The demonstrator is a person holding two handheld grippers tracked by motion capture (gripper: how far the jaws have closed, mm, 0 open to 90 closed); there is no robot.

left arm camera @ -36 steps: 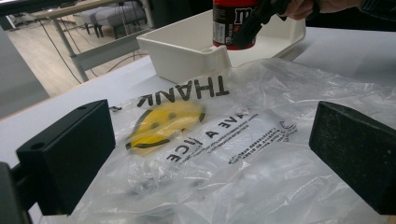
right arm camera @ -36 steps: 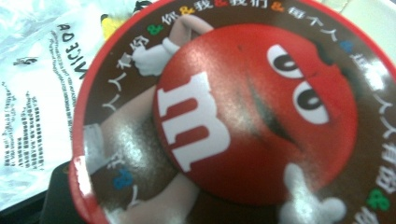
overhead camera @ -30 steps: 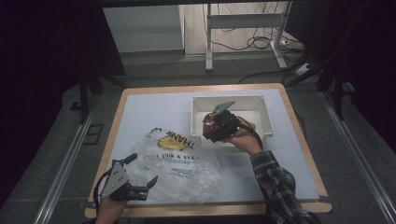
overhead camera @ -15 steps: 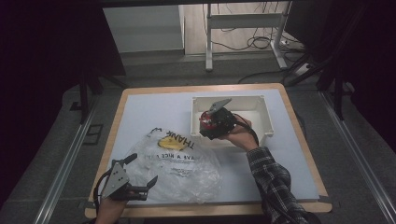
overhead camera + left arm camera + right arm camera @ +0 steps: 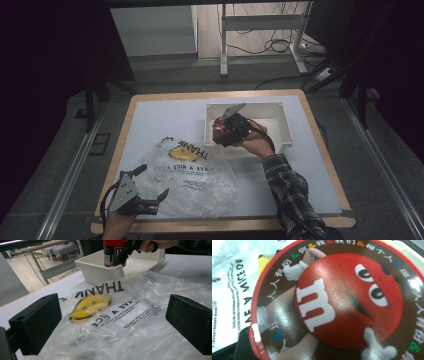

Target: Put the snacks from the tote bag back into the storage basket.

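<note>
Tub, clamped in right gripper, should clear tray wall, probably bag-bound; left gripper waits, jaws apart.

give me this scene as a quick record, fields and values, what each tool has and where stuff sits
work surface: white-topped table with a wooden edge
left tool: open, jaws apart at the near left edge of the plastic bag, holding nothing
right tool: shut on the candy tub, held at the tray's near left corner
candy tub: red, round, M&M's character on its lid
plastic bag: clear, crumpled, lying flat, yellow smiley and THANK print
tray: white, rectangular, far right of the table, bag edge by its corner
</note>
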